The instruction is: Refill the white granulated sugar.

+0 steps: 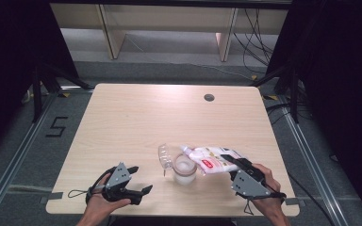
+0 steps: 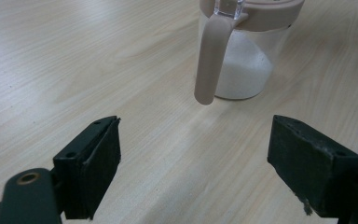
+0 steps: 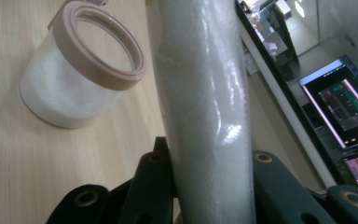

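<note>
Open tabletop [image 1: 136, 117] spreads across the far and left parts of the desk, broken by a small round cable port [image 1: 209, 97] near the far edge; the near middle is crowded, where a lidded jar of white powder [image 1: 185, 169] stands with its flip lid [image 1: 165, 157] swung out to its left; a white refill pouch [image 1: 212, 160], clamped in the right gripper [image 1: 238, 165], slants over the jar's right side; bare wood lies between the spread jaws of the left gripper [image 1: 139, 181] and the jar's handle [image 2: 209, 60].
</note>
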Available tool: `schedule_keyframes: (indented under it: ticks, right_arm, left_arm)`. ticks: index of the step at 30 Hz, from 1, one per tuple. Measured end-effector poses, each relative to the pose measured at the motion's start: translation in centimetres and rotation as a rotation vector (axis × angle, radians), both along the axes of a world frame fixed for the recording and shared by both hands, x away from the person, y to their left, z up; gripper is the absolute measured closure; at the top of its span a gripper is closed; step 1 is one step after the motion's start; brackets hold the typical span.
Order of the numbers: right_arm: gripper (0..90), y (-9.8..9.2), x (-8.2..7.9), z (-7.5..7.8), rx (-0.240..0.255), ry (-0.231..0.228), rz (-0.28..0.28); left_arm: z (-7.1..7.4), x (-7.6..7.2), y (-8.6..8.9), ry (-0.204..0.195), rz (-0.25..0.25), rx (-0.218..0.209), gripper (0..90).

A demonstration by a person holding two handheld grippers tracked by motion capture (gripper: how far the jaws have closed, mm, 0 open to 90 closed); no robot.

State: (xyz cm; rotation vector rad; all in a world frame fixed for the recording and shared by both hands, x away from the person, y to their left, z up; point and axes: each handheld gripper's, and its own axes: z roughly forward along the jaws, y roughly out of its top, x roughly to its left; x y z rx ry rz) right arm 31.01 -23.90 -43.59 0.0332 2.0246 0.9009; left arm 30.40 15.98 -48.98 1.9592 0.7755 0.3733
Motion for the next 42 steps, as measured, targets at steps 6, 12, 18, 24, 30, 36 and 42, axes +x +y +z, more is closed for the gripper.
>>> schedule_keyframes:
  ticks: [6,12,18,24,30,36,42]
  right_arm:
    - [78.7,-0.4,0.8,-0.7,0.09,0.069,0.002]
    - [79.0,-0.9,1.9,-1.6,0.227,0.156,-0.014]
    - [79.2,-1.6,3.0,-2.4,0.316,0.21,-0.031]
    - [79.5,-2.3,4.7,-3.1,0.436,0.25,-0.052]
    - [79.6,-2.7,6.2,-3.8,0.488,0.304,-0.078]
    - [79.6,-2.9,7.1,-4.5,0.534,0.308,-0.098]
    - [79.6,-2.9,7.6,-5.0,0.532,0.316,-0.094]
  left_arm:
    - [0.0,0.0,0.1,-0.001,-0.003,0.014,16.7]
    - [-0.1,0.1,0.0,0.0,-0.007,0.004,17.0]
    - [-0.2,0.1,0.0,0.004,-0.003,-0.001,17.0]
    - [-0.2,0.1,-0.1,0.002,-0.004,0.0,17.0]
    - [-0.1,0.1,0.1,-0.002,-0.003,0.004,16.9]
    - [-0.1,0.0,0.0,-0.001,-0.002,0.003,17.0]
    - [-0.1,0.0,0.0,-0.001,-0.003,0.004,16.9]
